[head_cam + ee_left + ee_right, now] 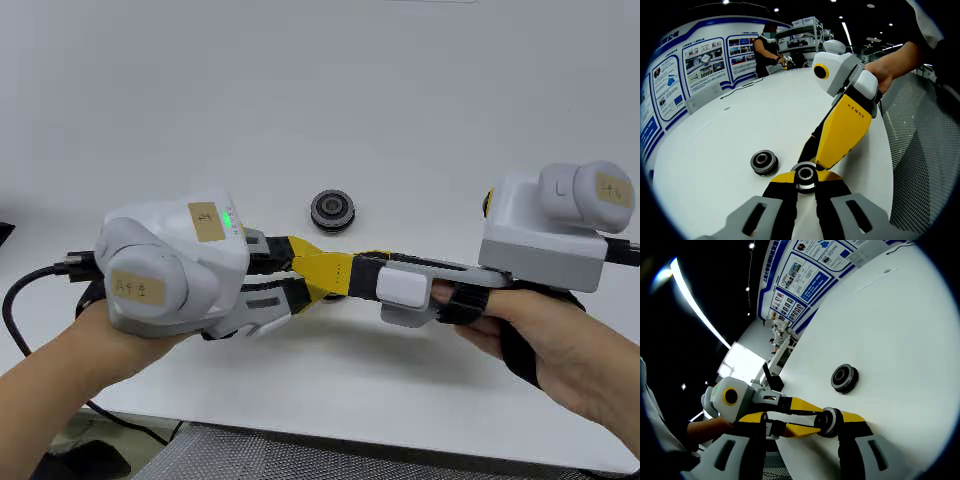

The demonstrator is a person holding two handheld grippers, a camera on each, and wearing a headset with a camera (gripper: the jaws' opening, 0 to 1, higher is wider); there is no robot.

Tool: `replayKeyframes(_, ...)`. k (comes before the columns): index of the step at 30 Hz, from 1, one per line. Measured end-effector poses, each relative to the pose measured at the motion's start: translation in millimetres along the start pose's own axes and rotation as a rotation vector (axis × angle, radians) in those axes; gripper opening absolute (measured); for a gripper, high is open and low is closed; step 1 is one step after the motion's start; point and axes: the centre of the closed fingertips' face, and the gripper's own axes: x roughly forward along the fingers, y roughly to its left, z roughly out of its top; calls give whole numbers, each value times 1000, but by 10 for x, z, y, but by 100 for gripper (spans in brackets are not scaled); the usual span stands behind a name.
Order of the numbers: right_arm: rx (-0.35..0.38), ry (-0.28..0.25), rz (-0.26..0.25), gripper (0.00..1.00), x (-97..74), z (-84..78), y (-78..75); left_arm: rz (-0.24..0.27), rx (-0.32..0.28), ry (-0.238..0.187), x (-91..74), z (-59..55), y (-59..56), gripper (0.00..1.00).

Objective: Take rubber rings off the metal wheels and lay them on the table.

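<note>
honestly you're barely started: left gripper [806, 178] is clamped on a wheel [805, 173] held over the table [715, 140], can't tell if the right gripper [819, 160] is biting yet, second wheel [764, 162] sits untouched, no ring looks off.

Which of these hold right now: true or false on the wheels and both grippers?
1. A held wheel sits between the jaw tips of the left gripper. True.
2. Three wheels lie loose on the table. False: one second wheel lies there.
3. The second wheel lies apart from both grippers. True.
4. The right gripper is far off from the left gripper. False: their tips meet at the held wheel.
</note>
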Motion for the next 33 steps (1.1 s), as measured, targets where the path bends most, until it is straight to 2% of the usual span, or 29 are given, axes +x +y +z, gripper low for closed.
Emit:
replayKeyframes(12, 24, 40, 17, 54, -86, -92, -29, -2, 1, 1, 0, -1, 3, 12)
replayKeyframes(25, 110, -8, 45, 49, -144, -133, -43, -4, -5, 1, 3, -4, 5, 12)
replayKeyframes(33, 117, -25, 47, 47, -162, -113, -44, -3, -7, 1, 4, -2, 5, 12)
